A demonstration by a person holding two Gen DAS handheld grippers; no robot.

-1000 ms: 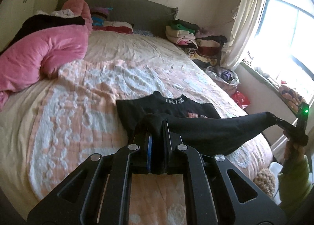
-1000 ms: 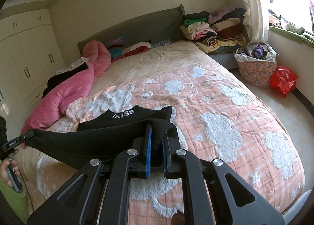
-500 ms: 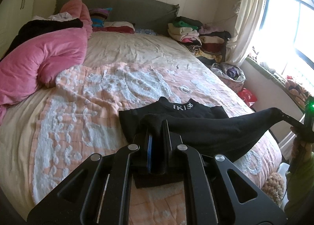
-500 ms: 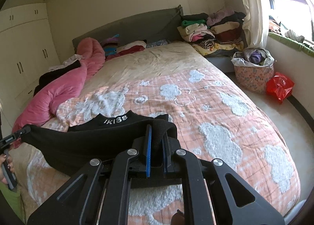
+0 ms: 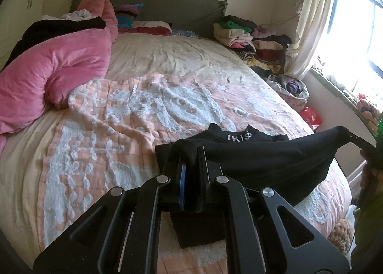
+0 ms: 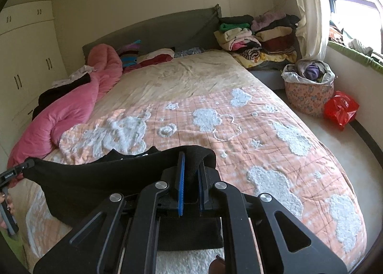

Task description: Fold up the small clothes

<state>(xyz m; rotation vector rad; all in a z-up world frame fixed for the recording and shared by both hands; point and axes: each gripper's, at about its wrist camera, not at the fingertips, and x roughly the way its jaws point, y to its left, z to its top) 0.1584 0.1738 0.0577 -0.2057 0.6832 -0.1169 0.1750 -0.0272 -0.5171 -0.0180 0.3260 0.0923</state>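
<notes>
- Black garment (image 5: 268,161): stretched in the air between both grippers above the near end of the bed (image 5: 167,63); its lower part lies on the peach blanket (image 6: 239,130). White waistband lettering partly hidden by a fold.
- Left gripper (image 5: 191,161): jaws clamped tight on one bunched corner of the garment.
- Right gripper (image 6: 190,166): likewise closed on the opposite corner.
- Person: only fingers and a green sleeve at the frame edges.
- Surroundings: pink duvet (image 5: 55,73) along the left; folded clothes stack (image 6: 258,37) by the headboard; floral basket (image 6: 308,94) and red bag (image 6: 341,109) on the floor.
</notes>
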